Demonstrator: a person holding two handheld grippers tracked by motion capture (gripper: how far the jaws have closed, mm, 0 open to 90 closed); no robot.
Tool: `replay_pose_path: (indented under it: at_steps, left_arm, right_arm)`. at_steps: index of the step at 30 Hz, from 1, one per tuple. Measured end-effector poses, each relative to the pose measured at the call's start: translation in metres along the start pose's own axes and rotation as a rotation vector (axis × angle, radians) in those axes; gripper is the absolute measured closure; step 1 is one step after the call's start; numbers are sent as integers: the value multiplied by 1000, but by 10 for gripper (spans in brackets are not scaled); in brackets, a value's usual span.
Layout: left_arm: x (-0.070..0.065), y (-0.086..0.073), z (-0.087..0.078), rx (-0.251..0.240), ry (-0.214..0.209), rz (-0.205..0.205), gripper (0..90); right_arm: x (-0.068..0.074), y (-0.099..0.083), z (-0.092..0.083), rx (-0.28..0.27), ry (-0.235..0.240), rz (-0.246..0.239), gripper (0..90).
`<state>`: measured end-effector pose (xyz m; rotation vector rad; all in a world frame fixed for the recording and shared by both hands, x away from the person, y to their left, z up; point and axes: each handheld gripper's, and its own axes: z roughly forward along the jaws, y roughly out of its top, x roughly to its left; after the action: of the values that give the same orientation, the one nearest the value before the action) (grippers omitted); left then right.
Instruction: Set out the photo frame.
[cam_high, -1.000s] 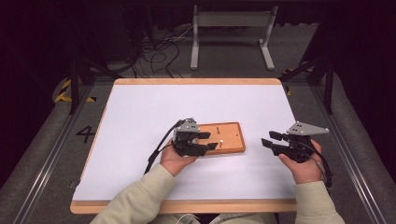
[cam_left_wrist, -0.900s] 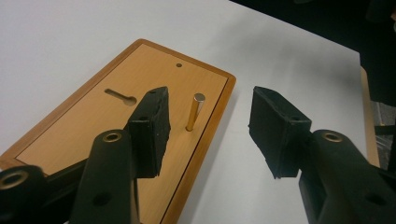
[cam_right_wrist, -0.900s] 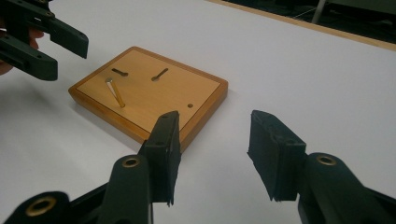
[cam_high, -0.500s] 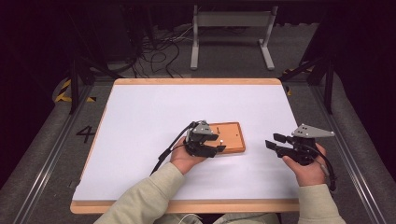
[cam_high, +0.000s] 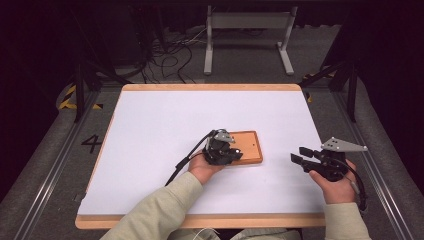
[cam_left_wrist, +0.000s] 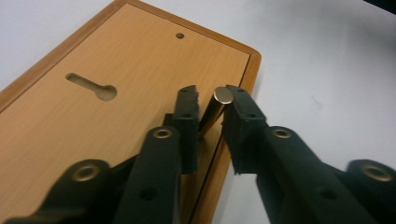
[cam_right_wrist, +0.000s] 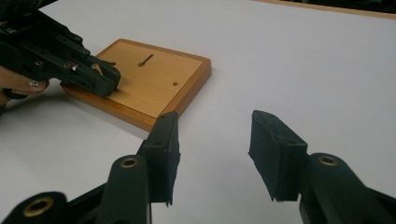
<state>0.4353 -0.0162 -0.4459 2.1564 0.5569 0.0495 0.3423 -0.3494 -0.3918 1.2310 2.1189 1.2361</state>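
A flat wooden board (cam_high: 250, 145) with a keyhole slot (cam_left_wrist: 91, 86) and a small round hole (cam_left_wrist: 180, 35) lies on the white table. A short metal pin (cam_left_wrist: 215, 105) stands tilted at the board's edge. My left gripper (cam_left_wrist: 211, 93) has just been closing and its jaws now pinch this pin. From above, the left gripper (cam_high: 235, 154) sits over the board's near left part. In the right gripper view the pin (cam_right_wrist: 96, 68) shows between the left gripper's (cam_right_wrist: 105, 77) tips. My right gripper (cam_high: 296, 154) hovers to the right of the board, open, with nothing between its jaws (cam_right_wrist: 215, 119).
The white tabletop (cam_high: 165, 120) has a wooden rim. Beyond the far edge are a grey metal stand (cam_high: 247, 30) and loose cables (cam_high: 170, 55) on the floor. Metal rails (cam_high: 50, 165) run along both sides of the table.
The left gripper moved right and down onto the board and its jaws narrowed around the metal pin. The right gripper stayed about where it was.
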Motion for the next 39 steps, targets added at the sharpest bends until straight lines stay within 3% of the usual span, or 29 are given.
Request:
replay_pose_path:
  at_steps: [9, 10, 11, 13, 18, 19, 23, 24, 25, 27, 29, 31, 39]
  left_arm:
    - [-6, -2, -1, 0, 56, 130, 838]
    - [-6, -2, -1, 0, 56, 130, 838]
    - [-9, -3, -1, 4, 78, 181, 839]
    - [-13, -3, 0, 8, 109, 233, 840]
    - [-16, -5, 0, 4, 130, 287, 841]
    - [-21, -8, -1, -3, 153, 367, 841]
    - [-32, -16, -2, -18, 210, 587, 842]
    - [-34, -17, -2, -20, 218, 612, 842]
    - [-34, -17, -2, -20, 218, 612, 842]
    - [-38, -20, -2, -24, 239, 669, 842]
    - [-41, -23, -1, -29, 256, 703, 843]
    - [-43, -24, -1, -30, 264, 710, 842]
    - [-45, -27, 0, -45, 284, 702, 842]
  right_arm:
    - [3, -1, 4, 15, 18, -2, 529]
    - [3, -1, 4, 17, 21, 0, 530]
    - [3, -1, 4, 18, 24, 3, 530]
    - [3, -1, 5, 17, 26, 5, 530]
    - [3, -1, 6, 23, 29, 9, 530]
    - [4, -1, 6, 23, 30, 8, 530]
    - [5, 0, 7, 24, 33, 1, 529]
    - [6, 1, 8, 25, 36, -1, 527]
    - [7, 1, 8, 27, 40, 5, 526]
    - [7, 2, 10, 30, 52, 5, 524]
    - [8, 3, 12, 32, 64, -1, 516]
    - [10, 5, 14, 42, 76, 4, 490]
    - [16, 15, 30, 76, 130, 4, 370]
